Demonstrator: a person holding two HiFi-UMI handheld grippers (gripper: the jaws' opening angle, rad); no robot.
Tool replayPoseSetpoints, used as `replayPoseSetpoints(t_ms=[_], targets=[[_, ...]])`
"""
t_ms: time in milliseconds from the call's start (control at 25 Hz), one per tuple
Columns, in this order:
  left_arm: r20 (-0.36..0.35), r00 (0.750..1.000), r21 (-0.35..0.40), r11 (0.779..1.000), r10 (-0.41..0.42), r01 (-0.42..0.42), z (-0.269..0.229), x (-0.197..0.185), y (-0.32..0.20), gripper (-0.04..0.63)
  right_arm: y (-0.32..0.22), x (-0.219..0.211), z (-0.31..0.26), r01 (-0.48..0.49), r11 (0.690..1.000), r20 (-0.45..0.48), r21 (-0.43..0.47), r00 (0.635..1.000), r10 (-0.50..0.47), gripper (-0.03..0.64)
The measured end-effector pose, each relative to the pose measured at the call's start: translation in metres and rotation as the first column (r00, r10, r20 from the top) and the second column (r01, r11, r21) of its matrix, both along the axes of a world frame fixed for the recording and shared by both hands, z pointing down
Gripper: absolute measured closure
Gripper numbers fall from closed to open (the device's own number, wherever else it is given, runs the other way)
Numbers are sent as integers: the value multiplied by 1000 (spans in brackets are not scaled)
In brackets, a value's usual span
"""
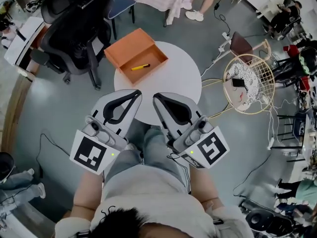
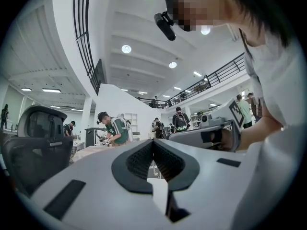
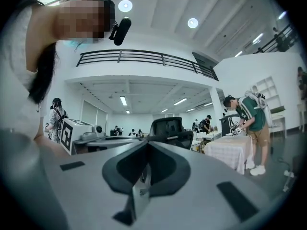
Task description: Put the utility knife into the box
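In the head view a yellow utility knife (image 1: 140, 67) lies inside the open orange box (image 1: 124, 46), which rests on the far left part of the round white table (image 1: 183, 76). My left gripper (image 1: 137, 92) and right gripper (image 1: 155, 96) are held side by side near the table's near edge, above my lap, both shut and holding nothing. In the left gripper view the left gripper (image 2: 153, 141) has its jaws closed tip to tip, pointing level into the room. The right gripper (image 3: 147, 142) looks the same in its own view. Neither gripper view shows the box.
A black office chair (image 1: 74, 29) stands left of the table. A round wire basket chair (image 1: 247, 83) with a phone on it is to the right, with cables on the floor. People stand and work at tables farther off.
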State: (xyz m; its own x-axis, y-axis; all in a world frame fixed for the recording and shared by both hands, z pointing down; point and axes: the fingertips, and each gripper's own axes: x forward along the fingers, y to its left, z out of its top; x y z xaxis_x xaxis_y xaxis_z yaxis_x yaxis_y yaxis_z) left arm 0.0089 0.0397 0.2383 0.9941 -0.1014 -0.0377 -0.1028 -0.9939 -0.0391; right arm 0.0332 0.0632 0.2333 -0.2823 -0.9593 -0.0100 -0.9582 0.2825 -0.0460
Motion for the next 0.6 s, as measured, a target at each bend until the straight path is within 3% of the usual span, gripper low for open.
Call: replayPoseSetpoints(t_ms=[280, 600], targets=[[-34, 998, 21, 999, 51, -50, -15, -7, 23, 586, 20, -11, -22, -31, 998, -39, 58, 999, 33, 610], [-54, 995, 23, 996, 85, -84, -24, -7, 38, 586, 33, -17, -28, -40, 997, -59, 59, 997, 44, 609]])
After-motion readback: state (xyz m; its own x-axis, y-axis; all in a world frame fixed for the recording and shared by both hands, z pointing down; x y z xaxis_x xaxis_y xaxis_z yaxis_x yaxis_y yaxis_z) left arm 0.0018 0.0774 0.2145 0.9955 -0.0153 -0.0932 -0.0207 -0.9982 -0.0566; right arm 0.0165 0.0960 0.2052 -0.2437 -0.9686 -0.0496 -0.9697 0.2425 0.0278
